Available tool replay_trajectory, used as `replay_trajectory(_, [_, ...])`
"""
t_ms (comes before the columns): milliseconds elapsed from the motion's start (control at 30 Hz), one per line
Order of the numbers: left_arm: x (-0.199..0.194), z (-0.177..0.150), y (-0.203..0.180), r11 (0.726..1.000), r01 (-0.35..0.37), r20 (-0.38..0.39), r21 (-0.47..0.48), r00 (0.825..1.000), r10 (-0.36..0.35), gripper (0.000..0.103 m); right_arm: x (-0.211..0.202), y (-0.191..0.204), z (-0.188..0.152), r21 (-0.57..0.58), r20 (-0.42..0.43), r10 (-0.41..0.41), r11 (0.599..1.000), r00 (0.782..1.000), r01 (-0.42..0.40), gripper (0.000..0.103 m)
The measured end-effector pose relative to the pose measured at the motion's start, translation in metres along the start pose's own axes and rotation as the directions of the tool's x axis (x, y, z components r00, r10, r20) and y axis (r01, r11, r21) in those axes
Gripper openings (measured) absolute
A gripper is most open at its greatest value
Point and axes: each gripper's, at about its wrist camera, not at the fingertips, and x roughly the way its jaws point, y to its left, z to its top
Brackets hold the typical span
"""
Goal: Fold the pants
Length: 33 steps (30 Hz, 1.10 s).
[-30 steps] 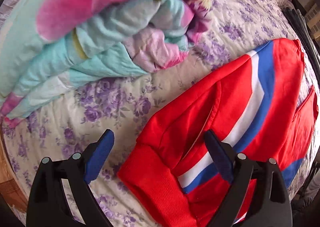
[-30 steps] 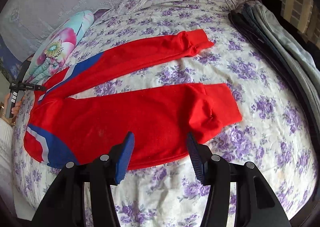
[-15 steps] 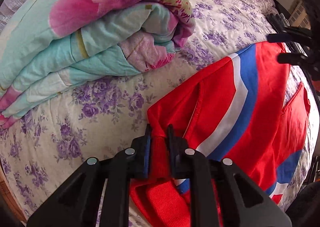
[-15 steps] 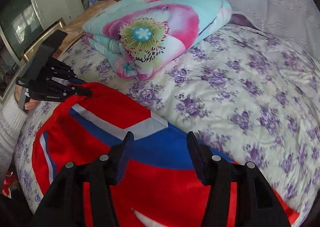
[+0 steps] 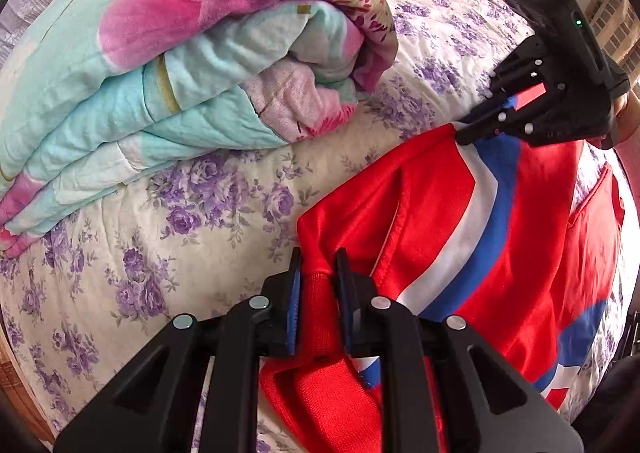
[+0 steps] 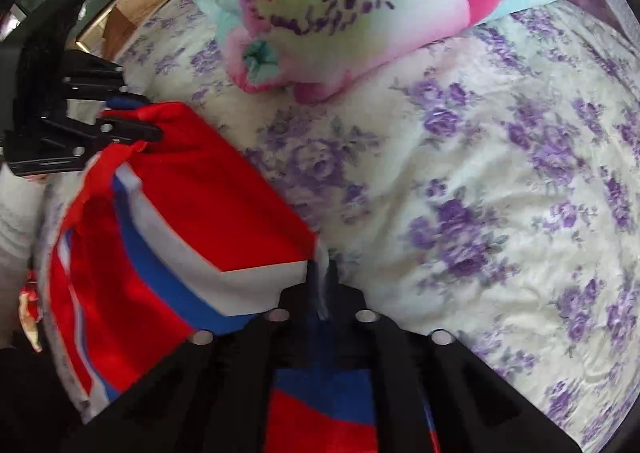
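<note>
Red pants [image 5: 540, 221] with white and blue stripes lie on the flowered bed. My left gripper [image 5: 318, 265] is shut on the red ribbed waistband at the corner nearest me. My right gripper [image 6: 322, 273] is shut on the pants' edge by the white and blue stripe, and it also shows in the left wrist view [image 5: 472, 133] at the far side of the pants. In the right wrist view the pants [image 6: 208, 205] stretch between both grippers, with the left gripper [image 6: 148, 125] at the far left. The pant legs are out of view.
A folded turquoise and pink flowered quilt [image 5: 168, 65] lies on the bed [image 5: 152, 253] just beyond the pants; it also shows in the right wrist view [image 6: 360, 5]. A wooden bed frame [image 6: 132, 5] is at the far left.
My left gripper closed on the waistband corner. My right gripper swung from the leg end to the waistband, came down and closed on the pants' edge. The fabric between them is now lifted.
</note>
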Motion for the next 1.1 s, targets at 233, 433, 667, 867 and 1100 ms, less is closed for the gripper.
replay_trajectory(233, [-0.026,-0.003,-0.009,1.000,-0.015,0.060,-0.006,0.998,0.015,0.015,-0.064,0.025,-0.020,0.005,0.160,-0.061,0.998,0.985,0.061,0.005])
replay_trajectory(433, [-0.085,-0.034,-0.031,1.000,0.004,0.169,0.011,0.986,-0.006,0.015,-0.121,0.073,-0.070,0.032,0.301,-0.080,0.997,0.950,0.074,0.005])
replay_trajectory(667, [-0.120,-0.128,-0.072,0.996,0.083,0.234,0.041,0.968,-0.090,0.014,-0.106,0.174,-0.167,0.061,0.363,-0.092,0.995,0.927,0.075,0.005])
replay_trajectory(867, [-0.102,-0.186,-0.091,0.995,0.095,0.188,0.027,0.977,-0.098,0.014,-0.078,0.234,-0.203,0.029,0.314,-0.122,0.993,0.942,0.119,0.005])
replay_trajectory(1100, [-0.090,-0.218,-0.097,0.991,0.127,0.121,0.044,0.984,-0.131,0.022,-0.007,0.233,-0.217,0.120,0.184,-0.166,0.982,0.969,0.145,0.006])
